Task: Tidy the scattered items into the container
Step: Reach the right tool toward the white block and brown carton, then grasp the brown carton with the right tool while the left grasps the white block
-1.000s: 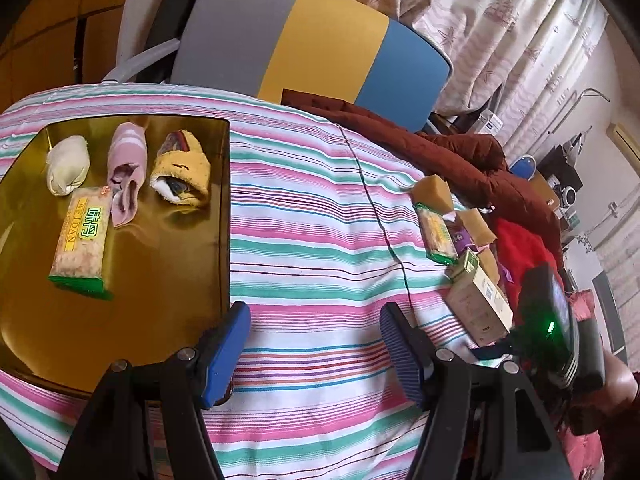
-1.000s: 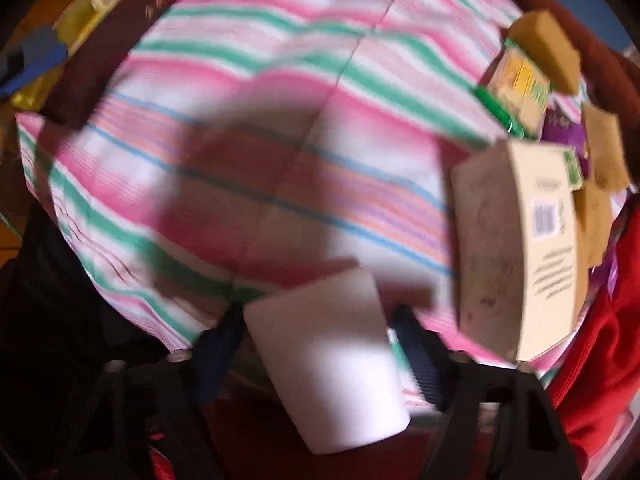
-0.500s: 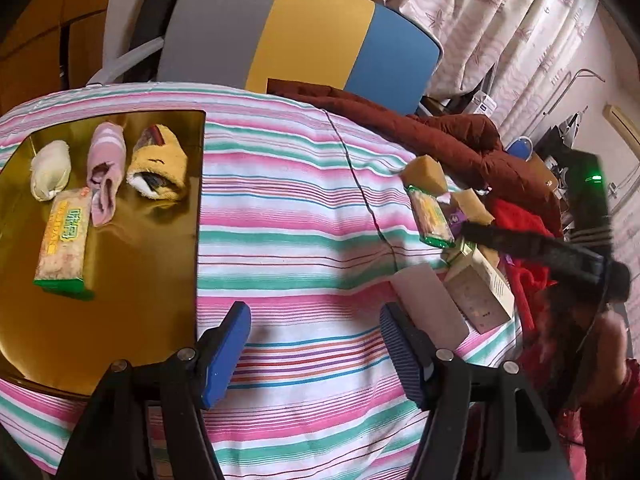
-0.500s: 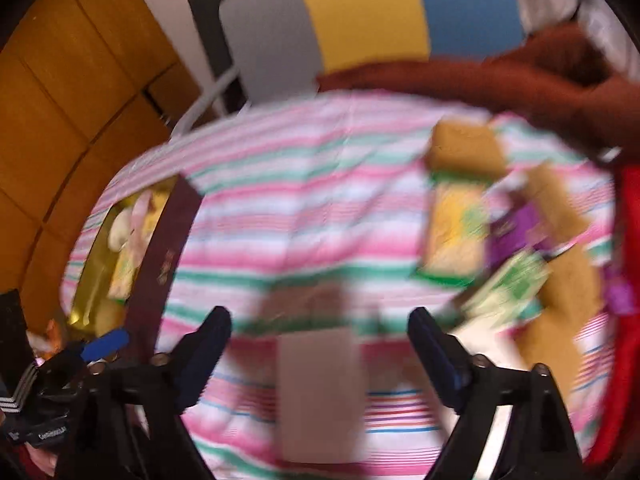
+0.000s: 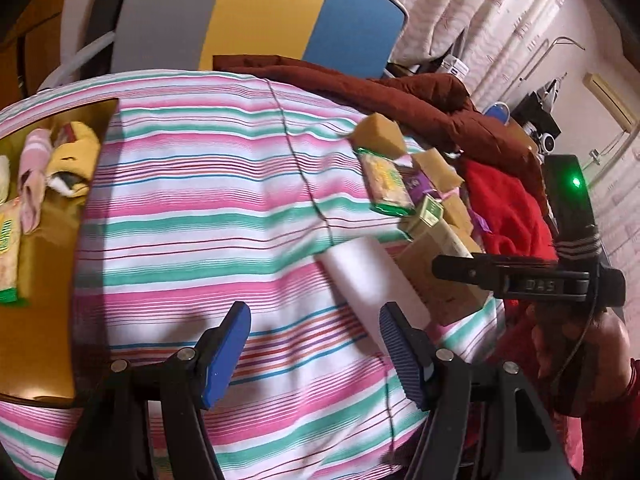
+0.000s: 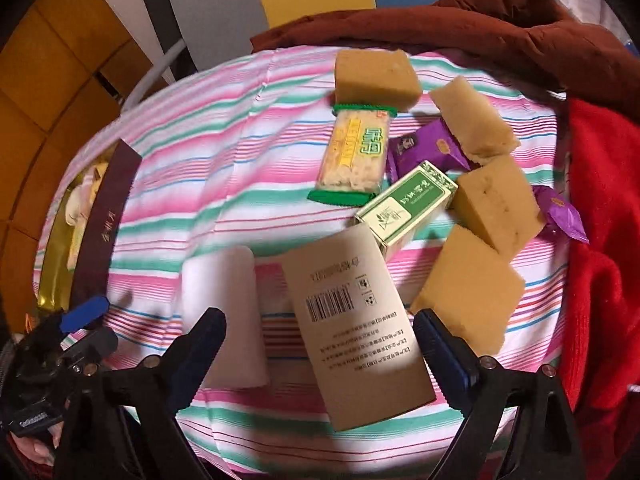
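Observation:
My right gripper (image 6: 320, 356) is open above a tan barcode box (image 6: 352, 320), touching nothing. A white block (image 6: 224, 312) lies flat on the striped cloth just left of that box. Beyond them lie a green-and-white box (image 6: 408, 204), a snack pack (image 6: 356, 156), several tan sponges (image 6: 376, 76) and purple packets (image 6: 424, 152). The gold tray (image 5: 48, 280) sits at the left in the left wrist view, holding socks (image 5: 32, 168) and another snack pack (image 5: 8, 256). My left gripper (image 5: 316, 344) hangs open over bare cloth, close to the white block (image 5: 372, 280).
A dark brown blanket (image 5: 420, 100) and a red cloth (image 6: 600, 240) border the pile at the far right. A grey, yellow and blue chair back (image 5: 256, 20) stands behind the table. The tray's dark rim (image 6: 104, 220) faces the pile.
My right gripper let go of the white block, which now lies on the cloth, then opened wide and swung over the pile. My left gripper moved right, toward the block.

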`<state>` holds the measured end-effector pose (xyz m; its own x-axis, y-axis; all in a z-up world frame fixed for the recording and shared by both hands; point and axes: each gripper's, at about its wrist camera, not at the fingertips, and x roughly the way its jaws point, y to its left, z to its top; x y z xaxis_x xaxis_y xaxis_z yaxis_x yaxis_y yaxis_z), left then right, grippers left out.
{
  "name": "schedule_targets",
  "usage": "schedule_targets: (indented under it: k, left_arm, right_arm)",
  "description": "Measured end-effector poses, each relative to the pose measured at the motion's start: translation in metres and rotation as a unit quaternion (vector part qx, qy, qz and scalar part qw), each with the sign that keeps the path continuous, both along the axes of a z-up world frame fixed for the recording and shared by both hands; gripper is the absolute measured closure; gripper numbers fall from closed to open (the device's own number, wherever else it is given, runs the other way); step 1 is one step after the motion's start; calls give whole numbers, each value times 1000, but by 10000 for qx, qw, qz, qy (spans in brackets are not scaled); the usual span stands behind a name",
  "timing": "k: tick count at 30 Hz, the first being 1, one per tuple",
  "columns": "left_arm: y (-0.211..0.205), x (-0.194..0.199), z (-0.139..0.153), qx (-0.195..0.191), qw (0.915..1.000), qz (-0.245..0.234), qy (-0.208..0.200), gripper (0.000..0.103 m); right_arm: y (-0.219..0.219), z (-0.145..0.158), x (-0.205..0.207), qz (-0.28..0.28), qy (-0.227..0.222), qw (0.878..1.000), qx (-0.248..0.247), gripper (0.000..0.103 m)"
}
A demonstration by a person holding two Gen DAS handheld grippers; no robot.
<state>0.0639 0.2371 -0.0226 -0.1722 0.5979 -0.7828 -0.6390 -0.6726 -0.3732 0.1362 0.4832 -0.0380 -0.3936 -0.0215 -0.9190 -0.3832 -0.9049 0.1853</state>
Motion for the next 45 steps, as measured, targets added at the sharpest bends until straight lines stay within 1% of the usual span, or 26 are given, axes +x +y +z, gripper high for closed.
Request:
schedule_targets:
  k: [2, 4, 6, 7, 11, 14, 15, 18, 19, 22, 24, 25, 26, 27, 28, 30, 34, 35, 36, 37, 38, 39, 41, 42, 43, 45]
  left_arm:
    - [8, 3, -1, -13, 10000, -68, -38, 35]
    - [17, 7, 0, -39, 9998, -173, -34, 35]
    - [29, 12, 0, -71, 9996, -287, -5, 35]
    - [35, 13, -2, -94, 9993, -348, -33, 35]
    - [54, 15, -8, -164, 9991, -372, -123, 35]
    - [68, 12, -10, -144, 9996, -220, -106, 35]
    - [73, 12, -11, -178, 9995, -212, -143, 35]
    - [91, 10, -21, -367, 9986, -227, -291, 35]
    - [95, 10, -23, -410, 9986, -206, -281, 34]
    - [104, 14, -27, -579, 9981, -194, -53, 31]
    - [106, 18, -33, -805, 9964, -206, 168, 30]
    - [106, 17, -42, -930, 9953, -242, 90, 31]
    - [104, 17, -45, -893, 9956, -258, 80, 31]
    - [99, 19, -43, -735, 9968, -249, 198, 31]
    - [95, 19, -44, -668, 9973, -227, 215, 31]
    - [91, 18, -44, -621, 9975, -240, 216, 32]
    - [87, 14, -47, -752, 9965, -230, 283, 30]
    - [88, 14, -48, -816, 9960, -230, 298, 22]
    - [91, 13, -50, -1015, 9941, -227, 318, 16]
    - [93, 12, -54, -1246, 9917, -181, 274, 3]
    - [92, 6, -61, -1263, 9919, -134, -7, 3]
    - [87, 1, -60, -1062, 9942, -43, -144, 4]
    - [76, -5, -57, -904, 9952, 238, -289, 20]
    - [73, -6, -57, -864, 9953, 309, -322, 22]
    - [70, -7, -56, -819, 9956, 330, -320, 26]
    - [64, -6, -54, -676, 9971, 293, -168, 36]
  right_arm:
    - [3, -5, -3, 62, -254, 9994, 211, 8]
    - [10, -11, -5, 101, -375, 9991, 160, 18]
    - [12, -13, -4, 211, -399, 9989, 101, 46]
    - [11, -13, -3, 288, -373, 9989, 88, 49]
    - [19, -7, 7, 54, -105, 9999, -52, 52]
    - [30, -5, 18, -249, 97, 9993, -279, 52]
    - [33, -5, 21, -326, 149, 9986, -385, 52]
    - [34, -3, 25, -400, 205, 9979, -469, 52]
    - [34, -3, 26, -407, 199, 9979, -472, 52]
    - [33, -5, 21, -416, 187, 9977, -509, 52]
    - [33, -5, 21, -428, 195, 9974, -542, 52]
    - [34, -6, 21, -424, 194, 9974, -542, 52]
    - [33, -6, 21, -407, 182, 9976, -532, 52]
    - [32, -7, 20, -383, 160, 9978, -523, 52]
    - [32, -7, 20, -358, 132, 9980, -507, 52]
    - [30, -8, 19, -300, 61, 9984, -475, 52]
    - [26, -9, 16, -221, -31, 9990, -389, 52]
    - [26, -10, 15, -213, -40, 9990, -380, 52]
    - [25, -11, 15, -207, -49, 9990, -388, 52]
    - [26, -11, 15, -209, -57, 9989, -409, 52]
    - [27, -12, 15, -212, -59, 9989, -425, 52]
    - [27, -12, 15, -211, -59, 9988, -434, 52]
    - [27, -11, 15, -209, -63, 9989, -423, 52]
    - [27, -11, 15, -208, -67, 9989, -417, 52]
    - [26, -11, 15, -206, -70, 9989, -414, 52]
    - [26, -11, 15, -208, -77, 9989, -419, 52]
